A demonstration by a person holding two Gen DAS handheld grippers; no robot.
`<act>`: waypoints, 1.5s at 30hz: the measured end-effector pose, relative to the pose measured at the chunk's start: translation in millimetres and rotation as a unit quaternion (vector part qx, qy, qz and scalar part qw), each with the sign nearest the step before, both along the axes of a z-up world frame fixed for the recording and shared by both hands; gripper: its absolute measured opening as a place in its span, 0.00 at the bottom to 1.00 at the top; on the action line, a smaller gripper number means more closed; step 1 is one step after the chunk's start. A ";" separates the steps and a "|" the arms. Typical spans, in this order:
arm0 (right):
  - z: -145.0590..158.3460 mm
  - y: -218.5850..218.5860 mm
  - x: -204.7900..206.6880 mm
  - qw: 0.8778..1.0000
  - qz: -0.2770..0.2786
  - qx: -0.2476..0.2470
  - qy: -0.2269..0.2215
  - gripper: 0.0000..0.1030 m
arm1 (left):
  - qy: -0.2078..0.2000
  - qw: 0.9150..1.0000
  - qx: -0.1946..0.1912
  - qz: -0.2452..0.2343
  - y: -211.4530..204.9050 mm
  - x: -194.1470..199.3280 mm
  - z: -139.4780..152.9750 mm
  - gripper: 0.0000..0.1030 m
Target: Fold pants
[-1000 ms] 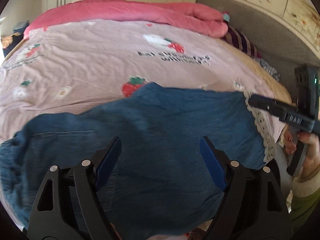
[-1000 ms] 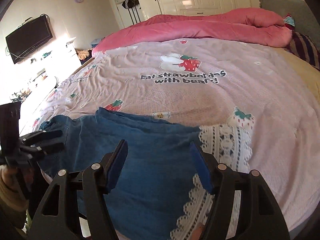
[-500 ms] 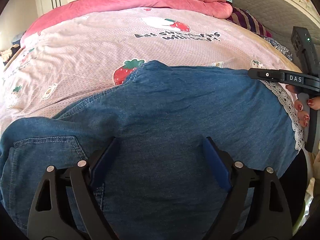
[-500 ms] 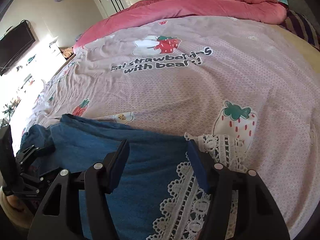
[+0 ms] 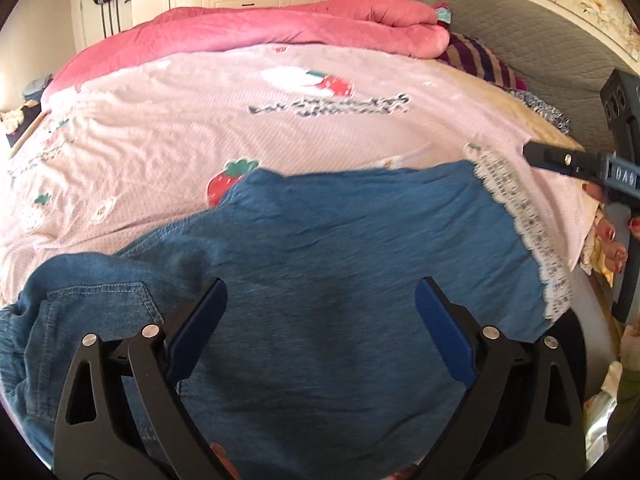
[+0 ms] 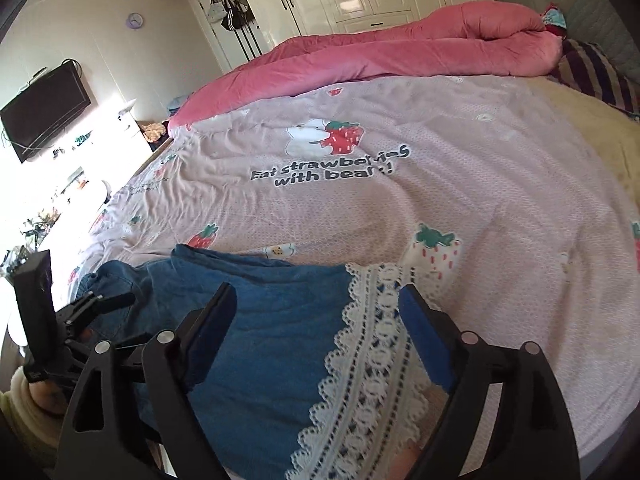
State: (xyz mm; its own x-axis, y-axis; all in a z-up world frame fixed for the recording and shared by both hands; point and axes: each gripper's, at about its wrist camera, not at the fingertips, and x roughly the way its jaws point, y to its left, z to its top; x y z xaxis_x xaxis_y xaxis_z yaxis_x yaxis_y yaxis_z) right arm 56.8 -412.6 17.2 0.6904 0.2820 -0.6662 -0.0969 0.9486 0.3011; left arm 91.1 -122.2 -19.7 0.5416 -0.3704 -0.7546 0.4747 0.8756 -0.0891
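Note:
Blue denim pants (image 5: 340, 264) with a white lace hem (image 5: 520, 220) lie flat across the near edge of the bed. A back pocket (image 5: 96, 312) shows at the left end. My left gripper (image 5: 320, 328) is open and hovers just above the middle of the pants. My right gripper (image 6: 320, 332) is open above the lace hem (image 6: 372, 344) at the right end of the pants (image 6: 260, 320). Each gripper shows in the other's view, the right one (image 5: 576, 168) at the far right, the left one (image 6: 80, 312) at the far left.
The bed has a pink strawberry-print cover (image 6: 400, 208). A rolled pink duvet (image 6: 400, 52) lies along its far side, with striped pillows (image 6: 596, 76) and a grey headboard (image 5: 520, 36) to the right. A dresser and a wall TV (image 6: 44, 108) stand left of the bed.
Both grippers have lifted and pulled back a little from the pants, so more of the bed shows. Both stay open. The pants lie in about the same place.

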 end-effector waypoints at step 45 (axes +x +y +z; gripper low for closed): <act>-65.9 35.7 -92.4 0.991 0.076 -0.030 0.108 0.94 | 0.031 0.993 0.033 0.108 92.6 3.2 -41.4 0.91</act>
